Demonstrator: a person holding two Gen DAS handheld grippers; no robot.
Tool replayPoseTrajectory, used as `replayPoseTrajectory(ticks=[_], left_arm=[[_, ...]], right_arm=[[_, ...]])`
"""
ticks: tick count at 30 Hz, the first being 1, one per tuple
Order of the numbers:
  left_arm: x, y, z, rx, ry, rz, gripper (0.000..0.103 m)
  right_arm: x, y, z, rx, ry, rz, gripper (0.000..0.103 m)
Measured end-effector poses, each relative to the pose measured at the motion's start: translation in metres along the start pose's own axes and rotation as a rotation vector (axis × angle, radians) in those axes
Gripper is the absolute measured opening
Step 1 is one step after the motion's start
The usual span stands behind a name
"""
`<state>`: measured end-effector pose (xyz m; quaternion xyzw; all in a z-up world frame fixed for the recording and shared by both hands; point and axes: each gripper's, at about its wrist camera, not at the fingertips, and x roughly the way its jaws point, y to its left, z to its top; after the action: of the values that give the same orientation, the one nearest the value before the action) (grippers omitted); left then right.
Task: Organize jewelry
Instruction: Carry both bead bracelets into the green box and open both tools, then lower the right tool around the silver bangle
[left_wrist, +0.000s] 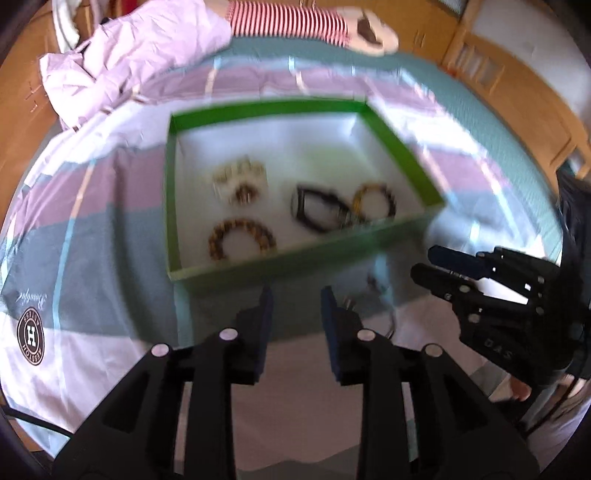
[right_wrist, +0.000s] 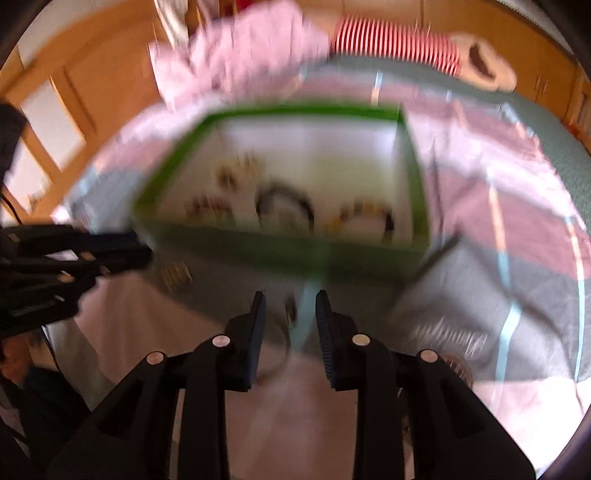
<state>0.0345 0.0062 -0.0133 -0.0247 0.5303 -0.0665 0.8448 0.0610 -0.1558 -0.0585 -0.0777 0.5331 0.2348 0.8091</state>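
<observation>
The green box (left_wrist: 288, 258) sits on the striped bedspread (left_wrist: 110, 229) just beyond both pairs of tongs, its near wall facing them. It is a shallow open tray, green outside and along the rim, white inside. Its long side runs across the view from the left tongs, its far right corner angled away.

Inside, toward the near wall, lie a brown beaded bracelet (left_wrist: 242, 239), a dark bracelet (left_wrist: 319, 212) touching a yellow-and-black one (left_wrist: 373, 201), and behind them a pale, gold-flecked cluster (left_wrist: 240, 181) too blurred to make out.

The left gripper (left_wrist: 297, 295) hangs over the sheet just short of the box, its jaws parted with nothing between them. The right gripper (right_wrist: 290, 299) is beside it, also partly open and gripping nothing. Between the two, on the sheet before the box, lie some small dark pieces and a thin loop (left_wrist: 384, 306), too blurred to identify.

A crumpled lilac quilt (left_wrist: 140, 55) and a red-striped cushion (left_wrist: 291, 20) lie at the far edge.
</observation>
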Motion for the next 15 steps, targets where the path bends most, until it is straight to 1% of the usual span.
replayPoseTrajectory(ticks=[1, 4, 6, 7, 8, 10, 12, 15], left_arm=[[0.005, 0.0, -0.003, 0.005, 0.018, 0.013, 0.031], [0.025, 0.009, -0.008, -0.008, 0.073, 0.05, 0.035], [0.034, 0.02, -0.009, -0.048, 0.105, 0.061, 0.036], [0.036, 0.025, -0.009, -0.065, 0.114, 0.055, 0.036], [0.038, 0.03, -0.008, -0.086, 0.121, 0.047, 0.037], [0.039, 0.039, -0.008, -0.12, 0.127, 0.031, 0.037], [0.039, 0.045, -0.009, -0.143, 0.13, 0.026, 0.037], [0.04, 0.049, -0.011, -0.149, 0.137, 0.023, 0.038]], right_arm=[[0.013, 0.001, -0.005, 0.008, 0.055, -0.008, 0.028], [0.032, 0.007, -0.011, -0.003, 0.114, 0.001, 0.028], [0.035, 0.016, -0.013, -0.041, 0.11, -0.031, 0.028], [0.034, 0.021, -0.013, -0.074, 0.109, -0.038, 0.016], [0.033, 0.028, -0.014, -0.111, 0.114, -0.029, 0.01], [0.031, 0.039, -0.016, -0.152, 0.12, -0.012, 0.004], [0.025, 0.049, -0.019, -0.205, 0.12, -0.027, 0.003], [0.014, 0.042, -0.016, -0.185, 0.095, -0.063, 0.003]])
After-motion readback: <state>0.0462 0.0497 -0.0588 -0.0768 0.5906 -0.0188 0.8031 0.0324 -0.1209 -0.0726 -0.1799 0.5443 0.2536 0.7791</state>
